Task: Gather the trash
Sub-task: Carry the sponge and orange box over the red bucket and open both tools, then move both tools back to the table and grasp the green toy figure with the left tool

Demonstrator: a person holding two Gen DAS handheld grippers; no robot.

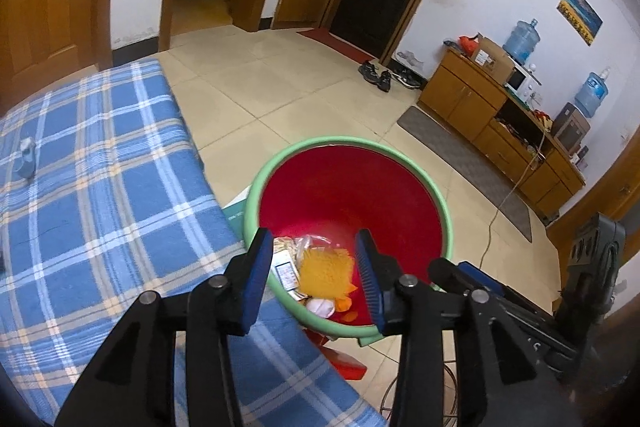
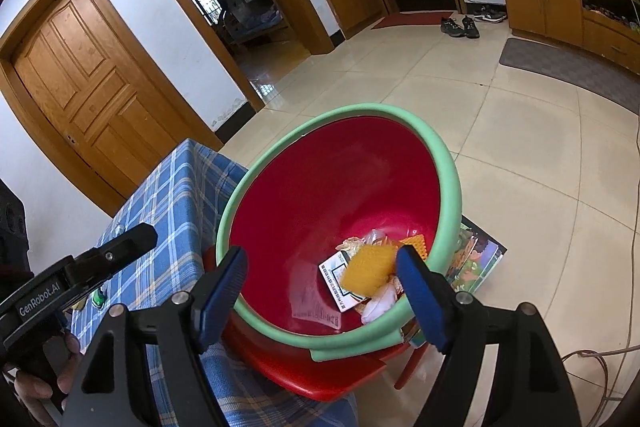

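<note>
Item: round red plastic basin with pale green foam-padded rim [image 1: 447,223], lower centre of both views, seated on a red plastic stool [image 2: 320,371] just beside the desk draped in blue plaid cloth [image 1: 100,187].

Contents: blurred orange-yellow mesh scrap [image 2: 368,273] over the bottom of the basin; whether it rests there cannot be told. Beneath it, a white printed card [image 2: 340,291], crumpled white paper [image 2: 378,305] and clear wrappers [image 1: 310,241].

Left tongs [image 1: 314,273]: blue-padded, spread wide over the basin's near rim, gripping nothing.

Right tongs [image 2: 320,293]: likewise spread wide across the basin, empty; the mesh scrap shows between the pads, apart from the left pad.

On the desk: small grey-blue container [image 1: 26,159], left edge of the left view.

Floor: colourful picture book [image 2: 476,259] at the basin's right.
</note>
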